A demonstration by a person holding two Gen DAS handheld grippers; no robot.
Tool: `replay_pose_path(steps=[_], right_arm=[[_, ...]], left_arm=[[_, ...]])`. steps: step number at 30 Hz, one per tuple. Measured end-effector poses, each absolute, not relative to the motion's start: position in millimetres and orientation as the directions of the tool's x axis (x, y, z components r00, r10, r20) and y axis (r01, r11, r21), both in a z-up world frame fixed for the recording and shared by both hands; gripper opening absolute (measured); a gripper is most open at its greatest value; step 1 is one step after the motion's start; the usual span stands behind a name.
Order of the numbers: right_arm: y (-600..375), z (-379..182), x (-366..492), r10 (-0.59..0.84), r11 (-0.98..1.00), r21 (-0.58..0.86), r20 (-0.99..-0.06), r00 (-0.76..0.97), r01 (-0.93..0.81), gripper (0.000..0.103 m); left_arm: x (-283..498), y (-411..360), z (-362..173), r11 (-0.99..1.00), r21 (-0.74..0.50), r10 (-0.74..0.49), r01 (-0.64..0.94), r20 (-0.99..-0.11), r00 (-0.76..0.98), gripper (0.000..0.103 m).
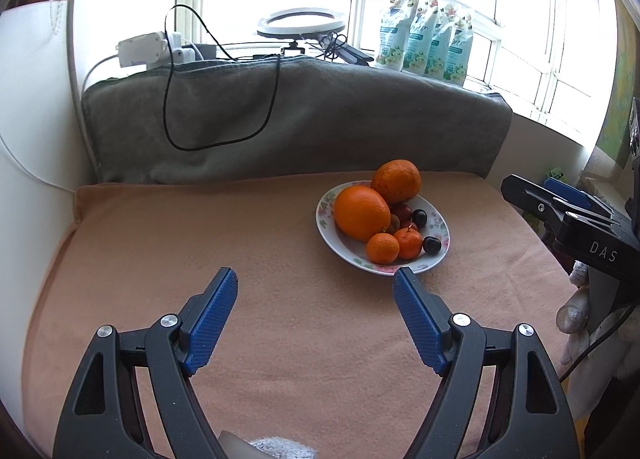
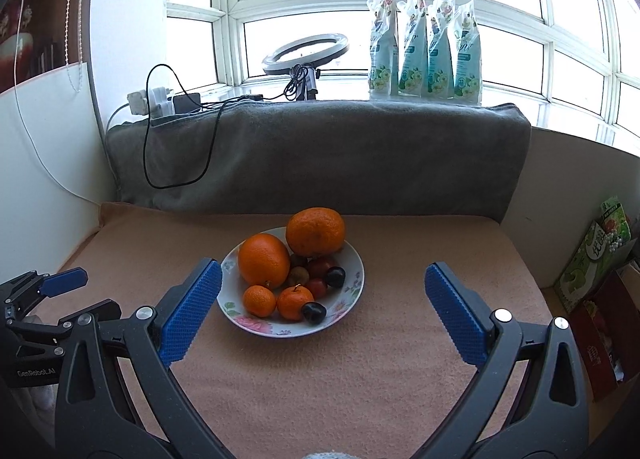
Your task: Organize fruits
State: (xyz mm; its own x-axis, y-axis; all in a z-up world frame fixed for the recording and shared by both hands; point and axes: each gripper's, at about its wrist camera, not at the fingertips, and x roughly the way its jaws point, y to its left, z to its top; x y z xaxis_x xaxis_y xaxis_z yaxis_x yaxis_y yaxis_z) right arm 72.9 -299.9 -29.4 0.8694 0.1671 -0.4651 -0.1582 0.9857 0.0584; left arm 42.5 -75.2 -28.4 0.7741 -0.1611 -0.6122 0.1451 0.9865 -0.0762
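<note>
All the fruit in view sits piled on the floral plate [image 2: 352, 291]; none lies loose on the worktop [image 2: 320, 379], so sorting looks finished. Left gripper [image 1: 314, 291] and right gripper [image 2: 322, 283] both gape wide, holding nothing.

Left hand-held gripper [image 1: 315, 279] jaws wide, right hand-held gripper [image 2: 323, 274] likewise, both empty

A flowery plate [image 1: 434, 255] of oranges [image 1: 362, 212] and small dark fruits sits right of the middle on the pink tabletop [image 1: 200, 239]. The left gripper [image 1: 316, 295] at the bottom has wide, empty jaws.
</note>
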Motion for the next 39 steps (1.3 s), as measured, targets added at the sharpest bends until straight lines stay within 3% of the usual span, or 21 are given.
replay_pose_path(steps=[39], right_arm=[[-291.3,-31.4,66.2,0.179,0.984,0.069,-0.469,0.865,-0.166,0.103]], left_arm=[[35.8,-73.3,-23.6,0.988,-0.073,-0.155,0.139,-0.597,0.787,0.080]])
